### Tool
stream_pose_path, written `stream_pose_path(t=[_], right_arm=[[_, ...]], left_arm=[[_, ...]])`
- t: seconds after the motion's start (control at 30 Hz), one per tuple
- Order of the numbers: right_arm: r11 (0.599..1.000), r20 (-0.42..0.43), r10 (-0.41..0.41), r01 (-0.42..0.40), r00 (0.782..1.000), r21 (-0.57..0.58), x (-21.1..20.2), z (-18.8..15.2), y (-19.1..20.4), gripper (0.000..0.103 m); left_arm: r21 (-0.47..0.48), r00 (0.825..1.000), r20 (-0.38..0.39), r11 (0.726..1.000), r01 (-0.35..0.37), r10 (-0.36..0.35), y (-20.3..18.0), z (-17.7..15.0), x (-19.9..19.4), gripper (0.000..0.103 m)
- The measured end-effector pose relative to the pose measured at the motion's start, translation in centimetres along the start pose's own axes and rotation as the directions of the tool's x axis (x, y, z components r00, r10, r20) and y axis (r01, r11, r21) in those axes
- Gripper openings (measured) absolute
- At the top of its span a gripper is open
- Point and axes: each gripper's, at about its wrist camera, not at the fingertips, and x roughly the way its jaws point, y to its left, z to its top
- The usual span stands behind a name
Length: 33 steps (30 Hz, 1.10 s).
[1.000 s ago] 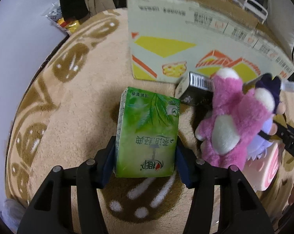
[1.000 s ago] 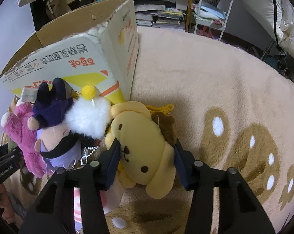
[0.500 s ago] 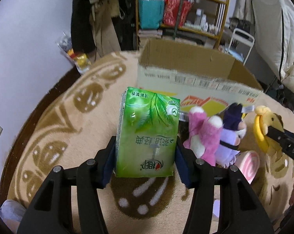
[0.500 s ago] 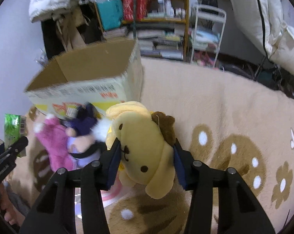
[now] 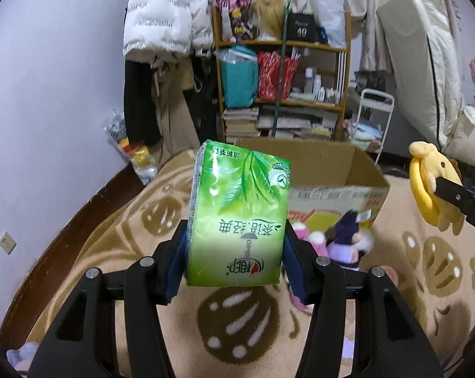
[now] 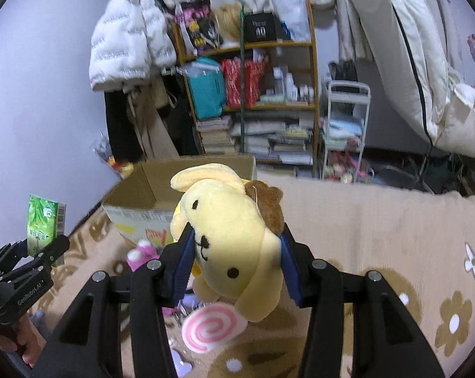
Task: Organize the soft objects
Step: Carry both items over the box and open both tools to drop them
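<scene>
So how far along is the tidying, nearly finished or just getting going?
Early, I'd say. The cardboard box looks empty where visible. In hand: the left gripper grips a green tissue pack, the right gripper a yellow dog plush. Left on the carpet: pink plush, purple plush, swirl plush.

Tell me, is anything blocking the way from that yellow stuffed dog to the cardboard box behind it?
Nothing visible does. The yellow stuffed dog is clamped in the right tool, raised over the carpet, and the cardboard box beyond it stands open at the top. The pink plush and other toys lie lower, on the carpet before the box.
</scene>
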Motion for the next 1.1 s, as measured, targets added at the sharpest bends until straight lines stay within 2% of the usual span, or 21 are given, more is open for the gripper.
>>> stream_pose_path(t=[0.03, 0.13, 0.33, 0.63, 0.77, 0.87, 1.0, 1.1], right_arm=[[1.0, 0.03, 0.002, -0.002, 1.0, -0.001, -0.4, 0.4, 0.1, 0.053], [1.0, 0.07, 0.007, -0.006, 0.998, -0.006, -0.7, 1.4, 0.3, 0.053], [0.999, 0.101, 0.029, -0.026, 0.994, -0.032, 0.1, 3.7, 1.1, 0.053], [0.993, 0.11, 0.033, -0.02, 0.993, -0.113, 3.5, 6.6, 2.6, 0.054], [0.994, 0.078, 0.075, -0.068, 0.994, -0.09, 5.5, 6.8, 2.4, 0.055], [0.992, 0.063, 0.079, -0.072, 0.995, -0.109, 7.3, 6.7, 2.6, 0.056], [0.989, 0.043, 0.091, -0.085, 0.995, -0.124, 9.6, 6.3, 2.8, 0.057], [0.983, 0.02, 0.108, -0.104, 0.994, -0.15, 11.4, 5.8, 3.1, 0.059]], left_arm=[[-0.006, 1.0, 0.018, 1.0, 0.018, -0.018, 0.1, 0.5, -0.4, 0.053], [0.003, 0.998, 0.066, 1.0, 0.014, -0.014, -0.1, 1.7, -1.3, 0.053], [-0.007, 0.991, 0.132, 1.0, 0.021, -0.02, 0.1, 4.9, -1.5, 0.053], [-0.002, 0.982, 0.184, 0.999, 0.033, -0.032, 0.0, 9.8, 1.9, 0.053], [-0.003, 0.986, 0.159, 0.999, 0.044, -0.043, -0.2, 9.8, 4.7, 0.053], [-0.015, 0.99, 0.13, 0.998, 0.059, -0.057, -0.4, 9.6, 7.0, 0.053], [0.016, 0.994, 0.09, 0.998, 0.063, -0.065, -1.4, 9.1, 9.7, 0.053], [0.032, 0.995, 0.037, 0.995, 0.092, -0.093, -2.0, 8.5, 11.6, 0.054]])
